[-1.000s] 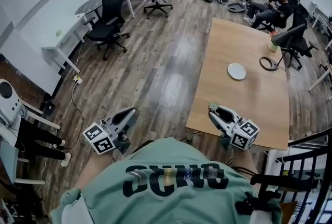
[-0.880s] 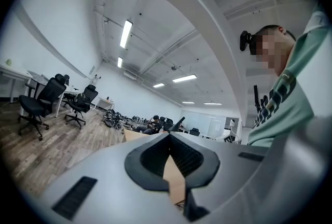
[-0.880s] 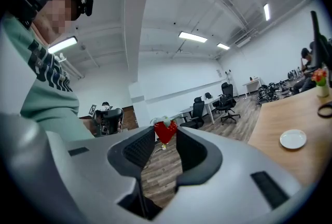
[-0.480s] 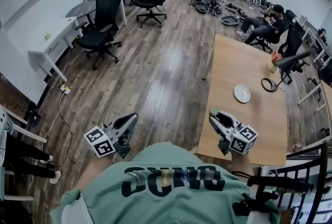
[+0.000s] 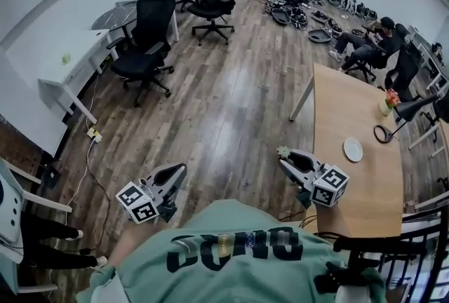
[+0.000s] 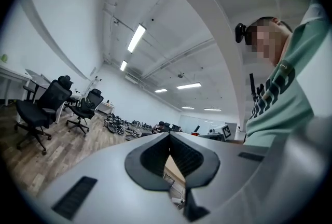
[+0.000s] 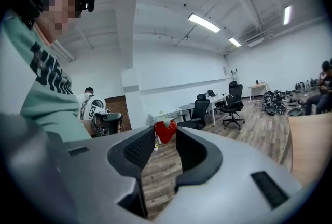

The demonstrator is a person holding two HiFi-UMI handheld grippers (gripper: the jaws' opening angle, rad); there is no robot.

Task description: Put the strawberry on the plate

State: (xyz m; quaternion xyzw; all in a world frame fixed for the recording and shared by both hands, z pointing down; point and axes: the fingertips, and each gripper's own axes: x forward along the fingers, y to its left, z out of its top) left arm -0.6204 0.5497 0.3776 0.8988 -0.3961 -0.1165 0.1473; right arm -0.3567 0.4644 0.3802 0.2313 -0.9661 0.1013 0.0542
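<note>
R tongs (image 7: 166,135) pinch small red strawberry (image 7: 165,131) at tips; likely soft, light, so hold mid-body gently; L tongs (image 6: 168,136) closed, empty

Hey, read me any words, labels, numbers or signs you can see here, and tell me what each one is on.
On the shirt: dark block lettering, upside down and warped, unreadable.
On the left hand-held gripper and the right hand-held gripper: square marker patterns only, no words.
Nothing else carries readable text.

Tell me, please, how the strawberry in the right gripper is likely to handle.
Probably light: the strawberry sits pinched at just the tips of the right gripper. Its small, rounded shape may roll on the plate.
</note>
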